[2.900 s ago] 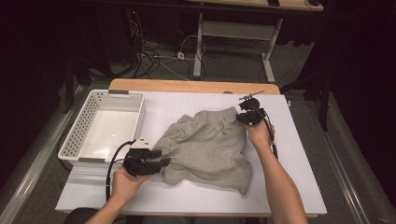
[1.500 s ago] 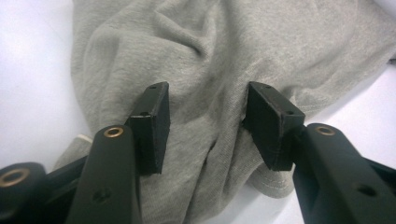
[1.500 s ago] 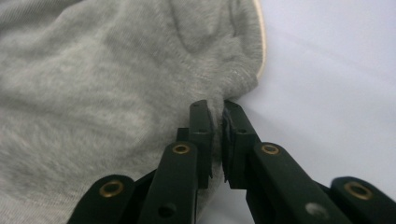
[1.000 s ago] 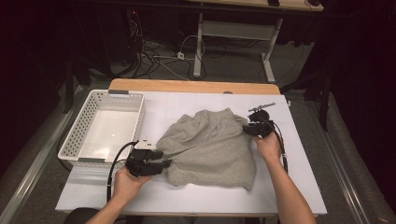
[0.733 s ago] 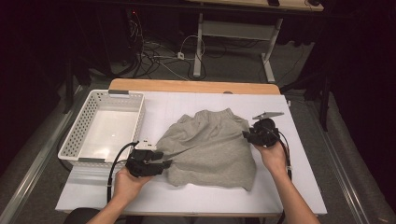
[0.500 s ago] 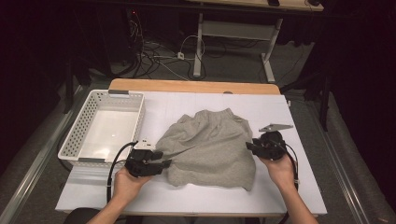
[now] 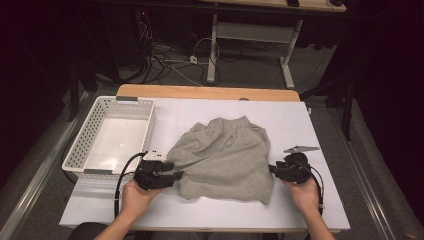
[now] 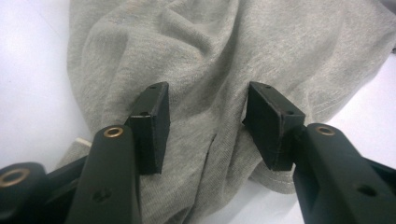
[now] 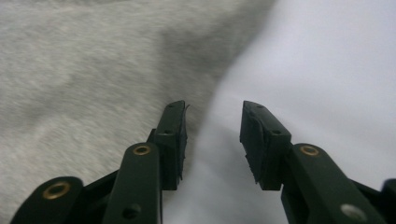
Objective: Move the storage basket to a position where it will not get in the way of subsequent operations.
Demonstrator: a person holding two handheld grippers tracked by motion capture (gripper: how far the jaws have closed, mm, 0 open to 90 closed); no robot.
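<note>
The left tool is spread, grey cloth bunched between its jaws; whether the pads press it is hard to tell. The right tool, jaws apart and just opening, holds nothing at the cloth's blurred right edge. The cloth lies mid-desk beside a basket

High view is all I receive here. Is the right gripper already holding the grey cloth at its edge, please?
Observer: No. In the right gripper view, the right gripper has open jaws that have just been opening, with bare table between them. The edge of the grey cloth lies at one pad.
Operator: And the left gripper, what is between its jaws?
Observer: In the left gripper view, the left gripper has its jaws apart over the cloth, with a raised fold of it between them.
</note>
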